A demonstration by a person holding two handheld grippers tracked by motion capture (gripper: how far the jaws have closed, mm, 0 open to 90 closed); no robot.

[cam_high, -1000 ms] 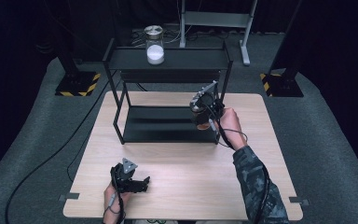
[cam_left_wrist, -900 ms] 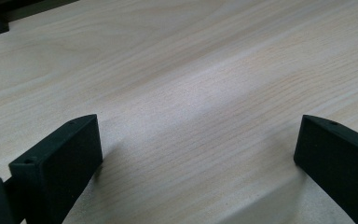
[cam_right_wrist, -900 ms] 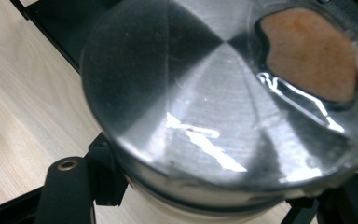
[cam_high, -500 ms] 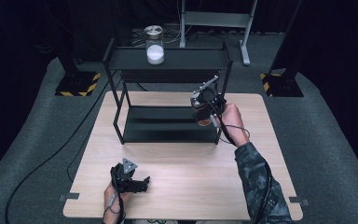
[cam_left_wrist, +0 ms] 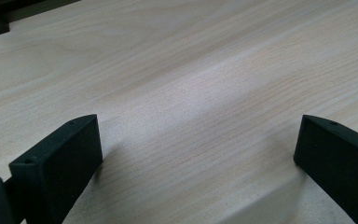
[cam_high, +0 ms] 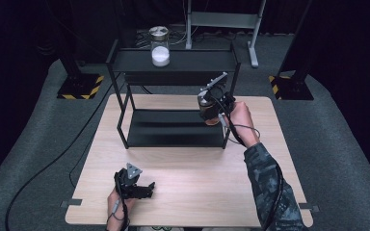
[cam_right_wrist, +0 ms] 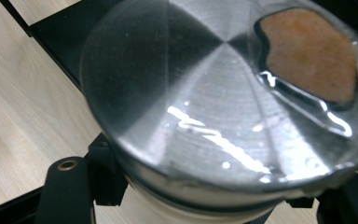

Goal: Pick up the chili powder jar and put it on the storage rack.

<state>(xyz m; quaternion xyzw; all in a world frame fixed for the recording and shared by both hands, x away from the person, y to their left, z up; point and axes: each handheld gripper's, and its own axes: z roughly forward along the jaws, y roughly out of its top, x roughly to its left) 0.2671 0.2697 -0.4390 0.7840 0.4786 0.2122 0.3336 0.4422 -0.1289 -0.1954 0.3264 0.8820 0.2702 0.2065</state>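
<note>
One jar (cam_high: 208, 108) with brown contents sits clamped in the right gripper (cam_high: 212, 103), right of centre in the high view, beside the black rack's (cam_high: 173, 61) right post. Its smooth metal lid (cam_right_wrist: 177, 84) could clip the top shelf, jarring the grip (glass slips easily). The left gripper (cam_high: 134, 185) rests wide open and empty on the desk (cam_high: 192, 173), lower left.

No legible text, label, brand, number or sign found on any surface. The jar (cam_right_wrist: 223, 93) lid is plain brushed metal, unmarked. The yellow-and-black hazard stripes (cam_high: 81, 88) on the stand bases beyond the counter's far corners carry no lettering.
</note>
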